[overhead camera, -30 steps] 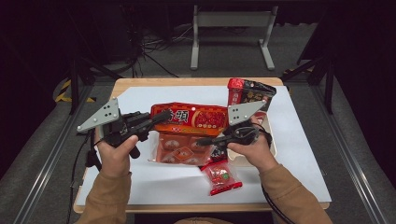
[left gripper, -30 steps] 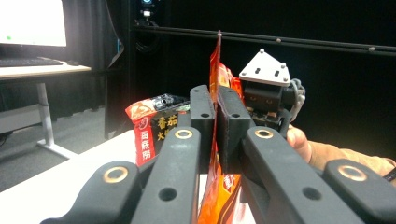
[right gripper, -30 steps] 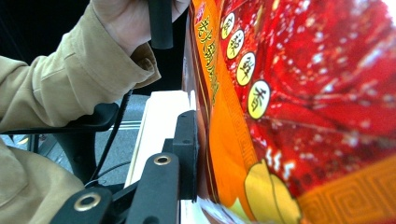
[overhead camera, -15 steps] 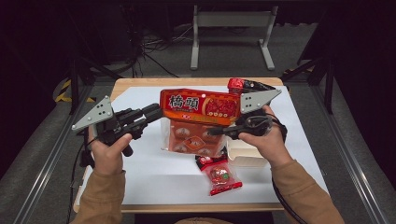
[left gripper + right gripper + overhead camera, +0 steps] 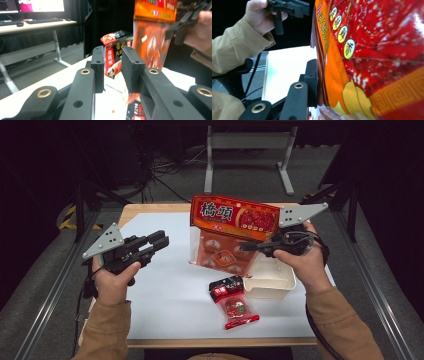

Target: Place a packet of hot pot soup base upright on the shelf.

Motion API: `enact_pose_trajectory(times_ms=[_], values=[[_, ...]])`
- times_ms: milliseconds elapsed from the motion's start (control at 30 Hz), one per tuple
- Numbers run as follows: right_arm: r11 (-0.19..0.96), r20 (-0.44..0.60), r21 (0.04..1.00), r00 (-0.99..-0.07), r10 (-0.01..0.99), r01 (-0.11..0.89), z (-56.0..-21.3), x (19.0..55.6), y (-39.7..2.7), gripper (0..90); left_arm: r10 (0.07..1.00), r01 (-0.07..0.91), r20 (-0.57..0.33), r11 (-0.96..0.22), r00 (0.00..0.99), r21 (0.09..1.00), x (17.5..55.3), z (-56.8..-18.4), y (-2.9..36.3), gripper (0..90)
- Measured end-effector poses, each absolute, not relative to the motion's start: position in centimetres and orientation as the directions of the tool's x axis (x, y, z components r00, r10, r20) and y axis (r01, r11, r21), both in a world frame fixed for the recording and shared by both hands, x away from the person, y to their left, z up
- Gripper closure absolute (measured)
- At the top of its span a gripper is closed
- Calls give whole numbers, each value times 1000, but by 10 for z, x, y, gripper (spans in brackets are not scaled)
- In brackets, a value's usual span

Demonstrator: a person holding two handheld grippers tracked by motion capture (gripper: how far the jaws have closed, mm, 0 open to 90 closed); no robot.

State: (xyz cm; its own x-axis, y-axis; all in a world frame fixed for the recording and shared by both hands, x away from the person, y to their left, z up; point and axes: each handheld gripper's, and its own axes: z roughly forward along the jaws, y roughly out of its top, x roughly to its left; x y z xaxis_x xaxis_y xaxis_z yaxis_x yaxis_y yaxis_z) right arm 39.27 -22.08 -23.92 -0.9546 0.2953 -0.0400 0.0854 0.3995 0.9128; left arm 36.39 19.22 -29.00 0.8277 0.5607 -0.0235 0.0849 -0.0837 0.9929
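Now the right gripper (image 5: 246, 247) has its jaws clamped on the big red bag (image 5: 231, 236). It holds the bag up in the air, over the far middle of the table (image 5: 165, 305). The bag hangs upright, with its orange top band highest. In the right gripper view the near jaw presses flat against the bag's side. The right hand (image 5: 300, 261) is lifted, its fingers wrapped round the grip, and the forearm comes up from the bottom right.

The left gripper (image 5: 161, 241) has its jaws a little apart, and they have just been opening. Nothing is between them. It points toward the bag but is well apart from it. The left hand (image 5: 112, 277) holds it over the left part of the table, with the sleeve coming in from below.

Under the bag's right side sits a white tray (image 5: 270, 282). Just left of the tray lies a small red pack (image 5: 232, 301), flat on the table.
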Motion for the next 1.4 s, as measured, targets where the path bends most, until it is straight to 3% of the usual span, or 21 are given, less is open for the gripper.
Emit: enact_pose_trajectory(times_ms=[533, 800, 1400], values=[[450, -89, 884, -897, 432, 129, -230, 399, -255, 708, 603, 127, -19, -137, 798, 982, 371, -302, 198, 701], [452, -104, 879, -862, 496, 154, -229, 400, -271, 709, 623, 133, 2, -171, 782, 976, 371, -305, 199, 649], [370, -24, 888, -778, 628, 271, -238, 399, -293, 708, 633, 149, -1, -180, 774, 972, 372, -309, 204, 631]])
